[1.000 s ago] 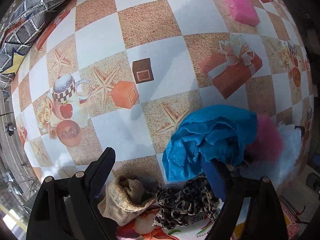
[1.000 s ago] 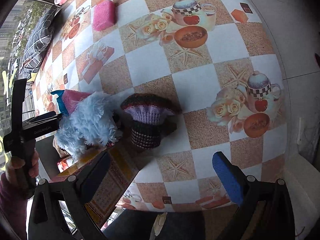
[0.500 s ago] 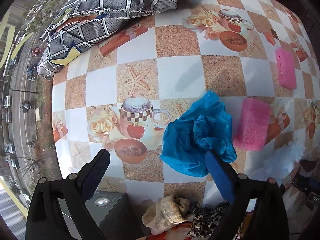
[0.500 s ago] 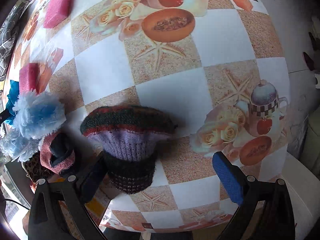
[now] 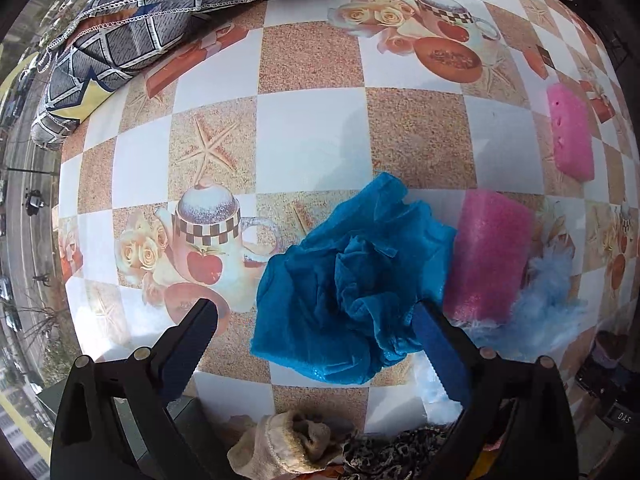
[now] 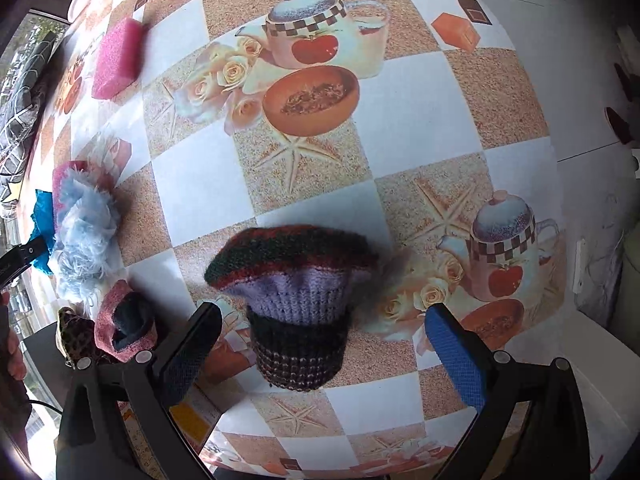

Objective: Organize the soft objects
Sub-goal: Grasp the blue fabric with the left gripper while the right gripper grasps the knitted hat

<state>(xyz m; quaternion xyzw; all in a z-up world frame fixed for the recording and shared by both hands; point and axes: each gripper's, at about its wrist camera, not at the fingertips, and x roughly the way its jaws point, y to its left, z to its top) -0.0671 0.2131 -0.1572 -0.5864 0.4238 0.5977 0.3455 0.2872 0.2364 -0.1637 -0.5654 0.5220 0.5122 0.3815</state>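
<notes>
My left gripper [image 5: 316, 340] is open and empty, its jaws wide on either side of a crumpled blue cloth [image 5: 344, 292] that lies on the patterned table. A pink sponge [image 5: 486, 264] and a light blue fluffy piece [image 5: 548, 304] lie just right of the cloth. My right gripper [image 6: 324, 340] is open and empty, its jaws wide around a knitted hat [image 6: 296, 292] with a dark red-green top, lilac middle and dark cuff. The blue cloth [image 6: 42, 224] shows at the far left of the right wrist view.
A second pink sponge [image 5: 570, 132] lies farther right; it also shows in the right wrist view [image 6: 118, 58]. A grey checked cushion [image 5: 140, 28] lies at the back left. A beige sock [image 5: 280, 440] and leopard-print fabric [image 5: 400, 450] lie at the near edge. A pink-and-black piece [image 6: 124, 324] lies left of the hat.
The left gripper pulled back and swung left, so the cushion and table edge came into view and the blue cloth sits between its jaws. The right gripper closed in on the knitted hat.
</notes>
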